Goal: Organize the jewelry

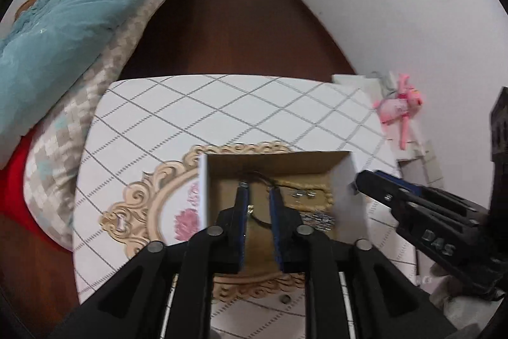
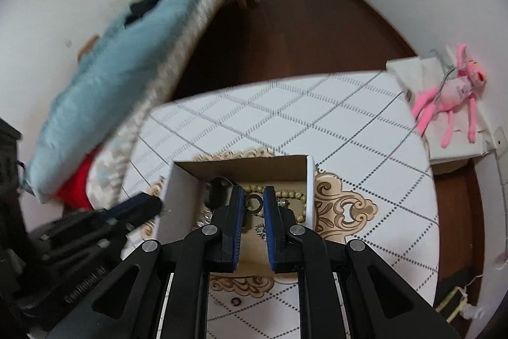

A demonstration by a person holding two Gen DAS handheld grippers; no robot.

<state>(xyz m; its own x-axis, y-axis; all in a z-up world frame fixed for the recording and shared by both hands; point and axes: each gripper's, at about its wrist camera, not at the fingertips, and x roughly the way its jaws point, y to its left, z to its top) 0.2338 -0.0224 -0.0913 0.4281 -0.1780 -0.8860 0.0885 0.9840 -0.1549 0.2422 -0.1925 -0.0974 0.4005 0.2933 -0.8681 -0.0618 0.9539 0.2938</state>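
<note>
A cardboard box [image 1: 273,162] with white outer walls sits on an ornate tray [image 1: 149,196] on the table; it also shows in the right wrist view [image 2: 241,170]. Inside lie a beaded bracelet [image 2: 285,195], silver pieces [image 1: 317,218], a black cord [image 1: 263,178] and a dark ring [image 2: 254,204]. My left gripper [image 1: 258,188] hangs over the box, jaws slightly apart, nothing clearly held. My right gripper [image 2: 253,192] hovers above the box with the ring seen between its tips; its jaws stand apart. The right gripper also shows at the box's right wall in the left wrist view [image 1: 381,189].
The table wears a white cloth with a grey diamond grid [image 1: 222,113]. A small black ring [image 2: 235,302] lies on the cloth near the front. A bed with a blue quilt [image 1: 63,30] stands left. A pink plush toy [image 2: 454,91] lies on a white box at the right.
</note>
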